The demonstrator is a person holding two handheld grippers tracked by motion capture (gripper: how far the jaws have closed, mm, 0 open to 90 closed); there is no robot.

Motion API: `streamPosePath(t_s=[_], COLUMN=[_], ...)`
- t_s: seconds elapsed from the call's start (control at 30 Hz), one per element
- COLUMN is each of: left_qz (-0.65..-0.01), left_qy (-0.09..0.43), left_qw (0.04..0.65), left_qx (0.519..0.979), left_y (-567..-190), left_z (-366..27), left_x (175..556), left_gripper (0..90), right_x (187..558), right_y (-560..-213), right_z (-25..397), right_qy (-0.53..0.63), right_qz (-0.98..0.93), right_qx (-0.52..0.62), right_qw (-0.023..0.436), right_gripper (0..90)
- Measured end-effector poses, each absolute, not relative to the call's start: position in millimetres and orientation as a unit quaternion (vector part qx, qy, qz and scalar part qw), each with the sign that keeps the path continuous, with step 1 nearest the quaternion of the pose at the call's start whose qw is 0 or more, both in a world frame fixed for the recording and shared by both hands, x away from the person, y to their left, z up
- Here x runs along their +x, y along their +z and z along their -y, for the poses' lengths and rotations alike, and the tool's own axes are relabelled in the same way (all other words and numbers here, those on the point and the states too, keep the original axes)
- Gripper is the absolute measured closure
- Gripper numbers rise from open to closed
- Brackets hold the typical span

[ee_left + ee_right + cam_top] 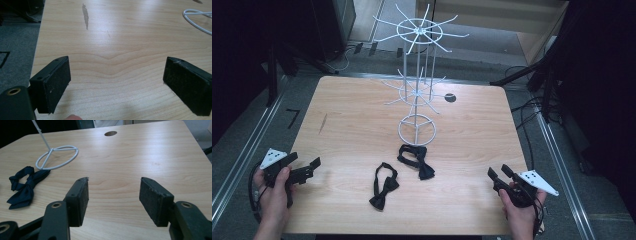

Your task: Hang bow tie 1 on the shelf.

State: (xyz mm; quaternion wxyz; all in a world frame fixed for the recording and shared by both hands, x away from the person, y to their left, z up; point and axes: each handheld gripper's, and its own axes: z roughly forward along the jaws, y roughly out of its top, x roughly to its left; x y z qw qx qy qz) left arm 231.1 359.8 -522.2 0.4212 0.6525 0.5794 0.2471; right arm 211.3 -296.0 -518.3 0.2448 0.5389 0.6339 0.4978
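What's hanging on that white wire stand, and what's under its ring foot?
Nothing hangs on the white wire stand; its hooks are bare. Its ring foot sits on the wooden table. One bow tie touches the ring's front edge, another bow tie lies apart.

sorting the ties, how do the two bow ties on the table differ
The far bow tie lies against the white rack's base ring; the near bow tie lies apart from it, closer to the person. The far one's bow points lower right, the near one's lower left. Both are dark, each with a looped band, and neither is held.
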Motion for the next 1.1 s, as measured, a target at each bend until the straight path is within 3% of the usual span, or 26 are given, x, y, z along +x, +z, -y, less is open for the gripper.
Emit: streamPosePath(t_s=[0.73, 0.87, 1.1], left_qz=[-0.573, -0.573, -0.570], left_qy=[0.248, 0.245, 0.246], left_qw=[0.414, 0.412, 0.411], left_qx=[0.662, 0.665, 0.668], left_y=[-522.2, -522.3, -522.3], left_z=[-356.7, -356.5, -355.8], left_x=[230.8, 231.8, 232.4], left_gripper=[8.2, 8.2, 8.2], right_x=[229.1, 232.9, 237.8], right_y=[-519.0, -516.0, -509.7], right_z=[246.5, 233.2, 208.7], right_qy=[0.475, 0.478, 0.474], right_qz=[-0.680, -0.696, -0.719], right_qx=[0.506, 0.486, 0.458], right_qw=[0.237, 0.225, 0.218], right_gripper=[41.0, 46.4, 47.1])
